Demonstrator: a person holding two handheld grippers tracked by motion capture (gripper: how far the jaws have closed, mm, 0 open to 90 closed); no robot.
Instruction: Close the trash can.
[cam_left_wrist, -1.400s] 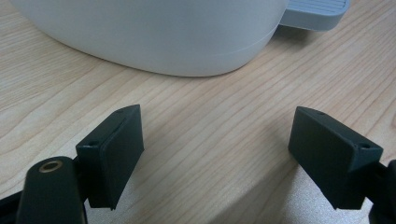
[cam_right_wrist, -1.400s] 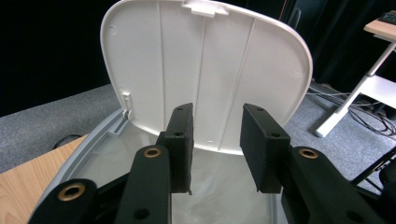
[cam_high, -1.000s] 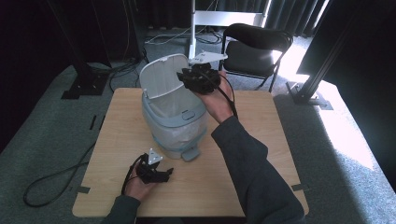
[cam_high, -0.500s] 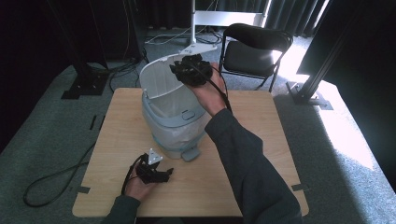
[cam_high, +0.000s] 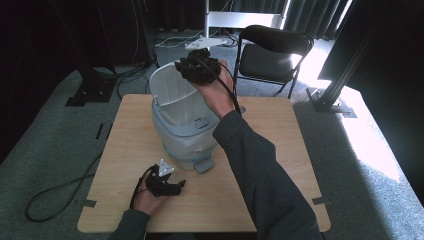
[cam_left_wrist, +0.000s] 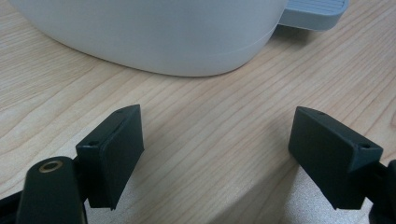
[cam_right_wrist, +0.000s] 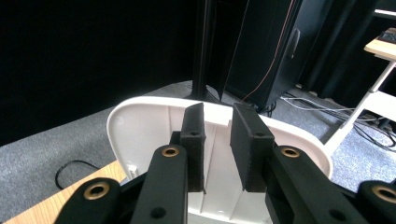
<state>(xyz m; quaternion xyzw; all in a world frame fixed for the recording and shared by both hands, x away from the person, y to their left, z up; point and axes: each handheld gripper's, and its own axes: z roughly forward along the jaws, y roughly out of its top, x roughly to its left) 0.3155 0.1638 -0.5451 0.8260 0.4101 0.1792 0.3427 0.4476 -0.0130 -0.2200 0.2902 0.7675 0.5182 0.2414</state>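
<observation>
The pedal bin (cam_high: 186, 127) stands at the middle of the wooden table (cam_high: 280, 150), with its white lid (cam_high: 172, 86) swung up and nearly upright, so the opening step looks done or close to it. Your right gripper (cam_high: 192, 67) sits at the lid's top edge; in the right gripper view its jaws stand narrow with a gap between them, and you can't tell whether they pinch the rim (cam_right_wrist: 140, 105). What remains is likely to put something in, or lower the lid. Your left gripper (cam_high: 175, 189) rests spread wide and empty on the table in front of the bin, near the grey foot pedal (cam_high: 204, 165).
</observation>
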